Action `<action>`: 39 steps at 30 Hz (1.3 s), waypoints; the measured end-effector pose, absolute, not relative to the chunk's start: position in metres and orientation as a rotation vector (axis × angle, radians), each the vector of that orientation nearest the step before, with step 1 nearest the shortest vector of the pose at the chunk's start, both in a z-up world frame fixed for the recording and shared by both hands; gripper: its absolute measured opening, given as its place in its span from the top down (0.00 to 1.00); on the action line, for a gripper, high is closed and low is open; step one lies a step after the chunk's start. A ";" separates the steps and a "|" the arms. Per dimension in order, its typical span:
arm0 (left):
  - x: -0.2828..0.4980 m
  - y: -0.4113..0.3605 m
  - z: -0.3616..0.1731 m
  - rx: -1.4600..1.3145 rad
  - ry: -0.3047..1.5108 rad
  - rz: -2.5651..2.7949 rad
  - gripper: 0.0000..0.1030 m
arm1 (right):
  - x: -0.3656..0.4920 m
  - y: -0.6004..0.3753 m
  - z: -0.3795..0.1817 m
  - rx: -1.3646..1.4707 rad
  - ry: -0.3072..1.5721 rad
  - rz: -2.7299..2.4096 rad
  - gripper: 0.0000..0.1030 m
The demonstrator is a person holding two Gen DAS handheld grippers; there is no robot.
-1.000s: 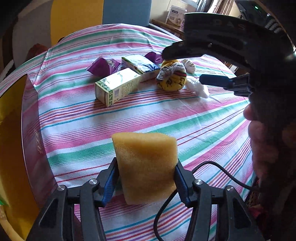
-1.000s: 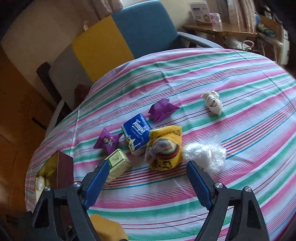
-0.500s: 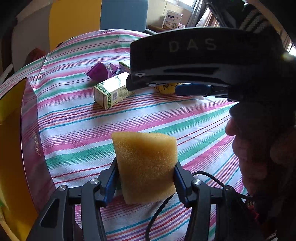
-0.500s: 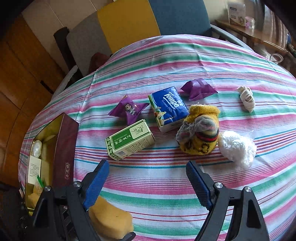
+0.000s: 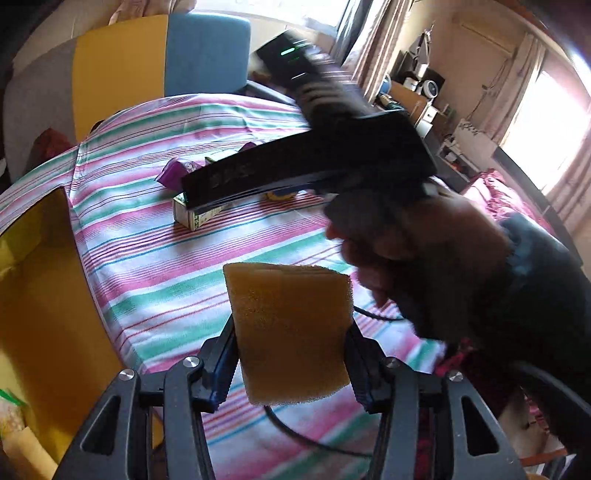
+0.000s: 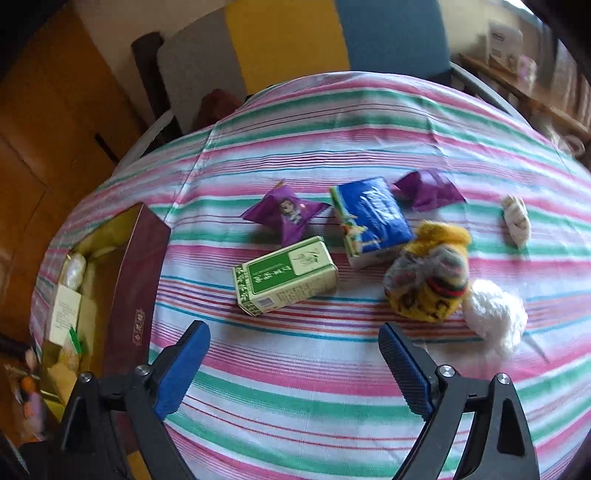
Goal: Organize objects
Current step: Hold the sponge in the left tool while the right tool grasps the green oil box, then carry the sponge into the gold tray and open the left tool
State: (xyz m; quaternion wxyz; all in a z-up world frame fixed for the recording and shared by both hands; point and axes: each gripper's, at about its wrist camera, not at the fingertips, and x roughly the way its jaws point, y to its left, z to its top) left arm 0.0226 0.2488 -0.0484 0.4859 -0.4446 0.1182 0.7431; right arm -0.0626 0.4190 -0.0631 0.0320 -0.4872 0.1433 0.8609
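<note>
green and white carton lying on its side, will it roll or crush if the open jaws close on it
The green and white carton lies on a flat face with square edges, so it probably slides, not rolls. It looks like thin card, likely light, and may dent under a hard squeeze.

Lived-in home, daylight through curtained window [image 5: 546, 122]. Round counter under striped cloth [image 6: 332, 122], armchair [image 6: 332, 33] in grey, yellow, blue panels behind it. Cluttered shelves [image 5: 424, 92] along far wall, wooden cabinet doors [image 6: 48, 122] on opposite side. Tissue pack [image 6: 373, 221], sock [image 6: 432, 273] among household odds on cloth.
</note>
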 end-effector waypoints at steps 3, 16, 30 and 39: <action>0.025 0.237 -0.043 -1.090 0.257 1.804 0.49 | -0.082 0.412 -0.070 -1.556 0.342 2.638 0.06; 0.013 0.213 -0.036 -1.127 0.158 1.839 0.49 | -0.127 0.397 -0.085 -1.689 0.085 2.620 0.28; -0.043 0.141 -0.021 -1.201 -0.039 2.078 0.49 | -0.067 0.381 -0.095 -1.679 0.072 2.616 0.30; -0.132 0.075 -0.020 -1.300 -0.044 2.295 0.48 | -0.069 0.376 -0.096 -1.659 0.010 2.626 0.30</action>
